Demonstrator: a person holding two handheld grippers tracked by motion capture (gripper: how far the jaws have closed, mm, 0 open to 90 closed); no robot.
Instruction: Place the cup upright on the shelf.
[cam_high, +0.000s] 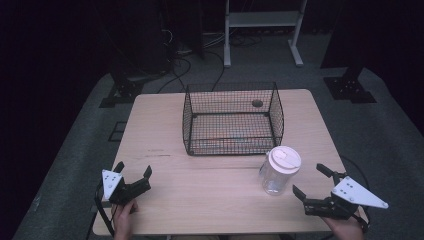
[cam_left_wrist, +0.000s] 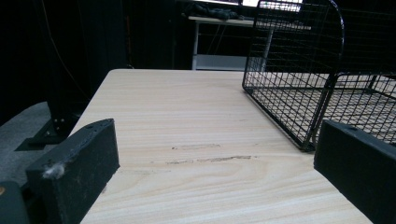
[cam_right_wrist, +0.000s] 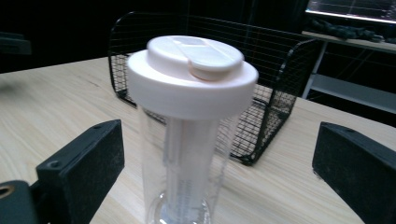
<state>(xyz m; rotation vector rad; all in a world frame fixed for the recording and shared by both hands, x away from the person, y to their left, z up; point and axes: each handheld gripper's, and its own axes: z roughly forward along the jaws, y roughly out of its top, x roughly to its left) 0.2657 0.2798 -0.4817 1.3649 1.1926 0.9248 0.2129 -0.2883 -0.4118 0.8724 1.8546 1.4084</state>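
A big wooden table (cam_high: 165, 135) fills the middle of the high view. A black wire basket (cam_high: 232, 119) sits on it, close to the far edge and about halfway along. Its floor lies flat on the wood, and its top is open.

A clear jar (cam_high: 278, 171) with a white lid (cam_high: 284, 158) stands upright near the right part of the near edge. It is just in front of the basket's right front corner, close to it but not touching. Inside the jar a white tube runs down from the lid.

The right gripper (cam_high: 314, 181) is at the near right corner, held in a hand (cam_high: 346, 228). Its jaws are wide apart and hold nothing. They point at the jar, which stands just beyond the tips.

The left gripper (cam_high: 133, 171) is at the near left corner. Its jaws are also wide apart and hold nothing, with bare wood between them.
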